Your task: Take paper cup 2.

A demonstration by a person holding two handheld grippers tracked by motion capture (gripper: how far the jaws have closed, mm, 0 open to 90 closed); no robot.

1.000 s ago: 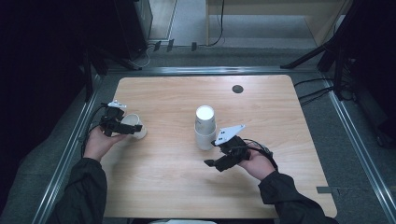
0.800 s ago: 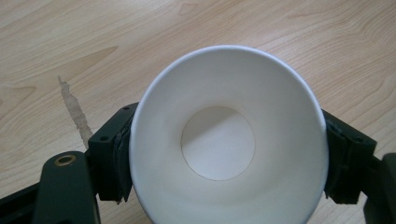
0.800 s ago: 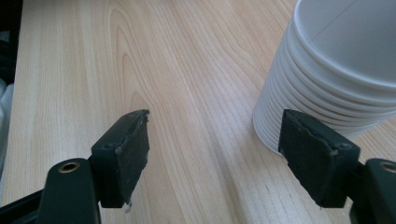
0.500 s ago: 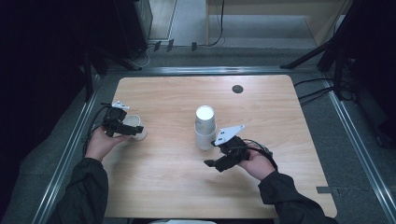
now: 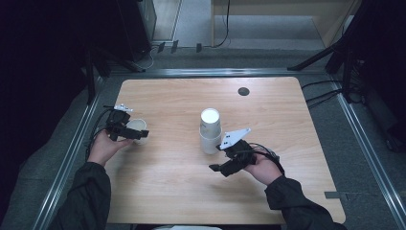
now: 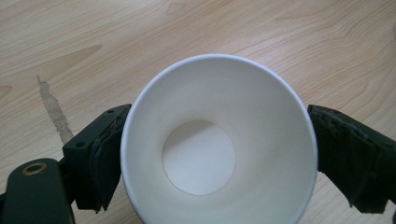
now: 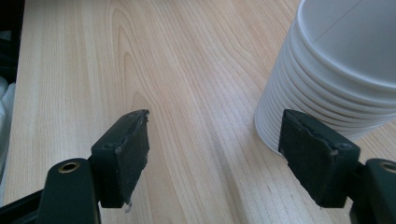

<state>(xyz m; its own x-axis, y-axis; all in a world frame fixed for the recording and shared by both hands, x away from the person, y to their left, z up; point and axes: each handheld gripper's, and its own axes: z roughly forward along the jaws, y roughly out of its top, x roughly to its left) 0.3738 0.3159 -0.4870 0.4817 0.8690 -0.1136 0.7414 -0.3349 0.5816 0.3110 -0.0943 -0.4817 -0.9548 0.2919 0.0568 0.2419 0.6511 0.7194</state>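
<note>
cup [image 6: 212,154] stands upright at the table's [image 5: 287,115] left edge, between the jaws of the left gripper [image 5: 136,134], which have just been opening; a gap shows at one pad. right gripper [image 5: 221,163] is open on nothing, just beside the cup stack [image 5: 210,130] at mid-table.

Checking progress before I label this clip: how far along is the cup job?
Done: one paper cup stands upright at the table's left edge, apart from the stack of cups. In hand: the left gripper has just been opening around that cup. Left: the stack stays nested; the right gripper waits open beside its base.
</note>
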